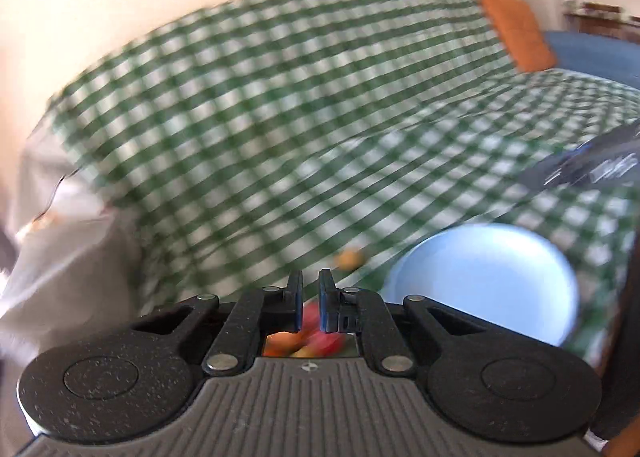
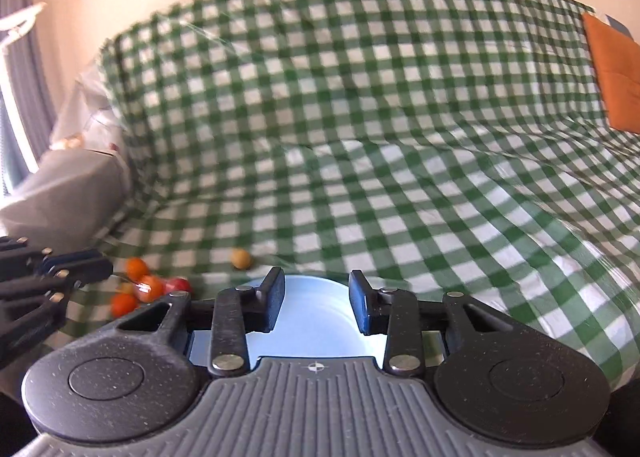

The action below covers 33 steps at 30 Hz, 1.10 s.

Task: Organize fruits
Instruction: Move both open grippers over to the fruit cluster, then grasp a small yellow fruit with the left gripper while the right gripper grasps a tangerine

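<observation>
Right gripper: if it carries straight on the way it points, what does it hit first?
Most likely the blue plate, which lies just beyond and below the right gripper; nothing shows between its fingers. Depth is hard to judge.

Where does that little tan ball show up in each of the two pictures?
Left wrist view: tan ball low centre, just above the tool tips, left of the blue plate.
Right wrist view: tan ball left of centre, above the plate's far rim.
Shared landmark: the blue plate.
</observation>
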Tool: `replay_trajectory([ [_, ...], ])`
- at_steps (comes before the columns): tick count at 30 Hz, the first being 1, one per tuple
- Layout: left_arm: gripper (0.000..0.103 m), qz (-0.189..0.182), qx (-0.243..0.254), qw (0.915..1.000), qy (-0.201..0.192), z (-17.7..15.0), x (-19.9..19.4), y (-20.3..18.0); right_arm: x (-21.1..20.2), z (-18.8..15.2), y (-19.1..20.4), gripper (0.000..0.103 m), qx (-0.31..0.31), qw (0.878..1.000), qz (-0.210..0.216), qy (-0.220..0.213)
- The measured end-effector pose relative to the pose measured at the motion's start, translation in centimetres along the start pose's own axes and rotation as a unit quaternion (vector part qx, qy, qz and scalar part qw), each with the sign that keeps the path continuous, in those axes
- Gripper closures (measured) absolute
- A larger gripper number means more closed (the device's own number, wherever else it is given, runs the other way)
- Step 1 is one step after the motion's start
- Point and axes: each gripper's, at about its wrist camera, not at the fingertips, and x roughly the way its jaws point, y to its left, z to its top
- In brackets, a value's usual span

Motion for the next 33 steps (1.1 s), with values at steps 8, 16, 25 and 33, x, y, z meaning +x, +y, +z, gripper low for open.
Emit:
replay_trajectory([
  [8, 0.095, -0.005, -0.287, 0.9579, 0.011, -2.3, -0.4, 10.2, -0.1, 0.7, 3.2, 0.066, -0.004, 0.998, 0.055, 0.019],
  [16, 0.095, -0.049, -0.241, 0.9654, 0.088, -1.6, 3.4, 9.0, 0.8, -0.1, 7.4, 0.065, -0.041, 0.989, 0.131, 0.049],
  [25, 0.09, -0.101, -0.317, 0.9218, 0.199, -3.5, 9.0, 10.7, 3.4, -1.3, 10.6, 0.061, -0.086, 0.976, 0.18, 0.086],
  [33, 0.078, -0.107, -0.314, 0.9153, 0.229, -4.1, 10.0, 10.7, 8.1, -2.9, 13.4, 0.055, -0.122, 0.972, 0.161, 0.123],
])
